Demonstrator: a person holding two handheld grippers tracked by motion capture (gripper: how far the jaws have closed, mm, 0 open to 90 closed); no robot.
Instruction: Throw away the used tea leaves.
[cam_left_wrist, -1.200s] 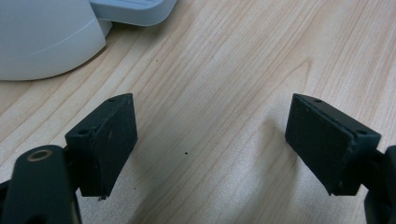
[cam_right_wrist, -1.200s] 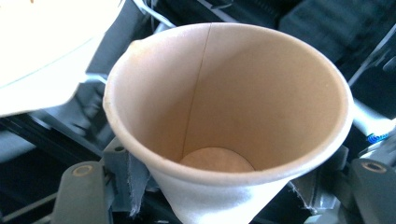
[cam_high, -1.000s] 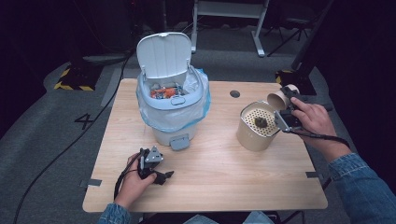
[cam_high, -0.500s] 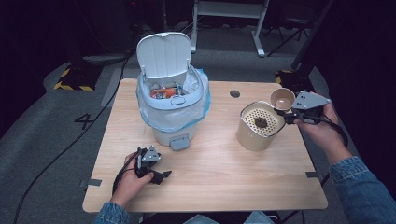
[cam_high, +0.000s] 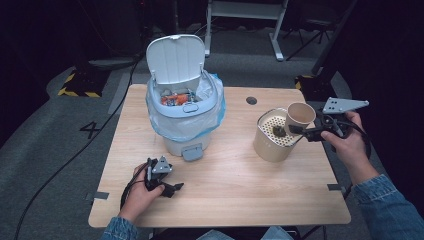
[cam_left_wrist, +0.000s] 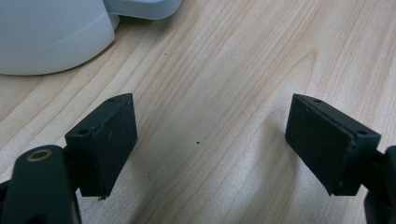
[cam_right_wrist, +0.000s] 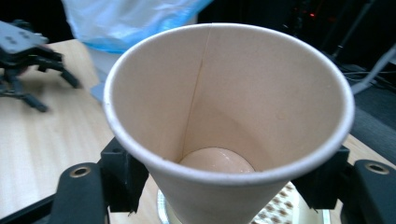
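1. The left gripper (cam_high: 172, 188) rests on the table (cam_high: 240, 200) near the person, just in front of the bin's base. Its jaws stand wide apart with nothing between them, only bare wood
2. The right gripper (cam_high: 294, 129) holds a paper cup (cam_high: 299, 117) up in the air, just over the tan can (cam_high: 267, 147) with the holey lid. The jaws have just been opening a tiny bit, but the pads press on both sides of the cup, so it is gripped
3. The cup looks empty inside in the right gripper view (cam_right_wrist: 224, 107)
4. Farther back stands the white bin (cam_high: 184, 117) with its lid up and a blue bag (cam_high: 212, 117) in it. Some trash lies inside already
5. I think the cup is picked up, and taking it to the bin and dropping it in is left to do
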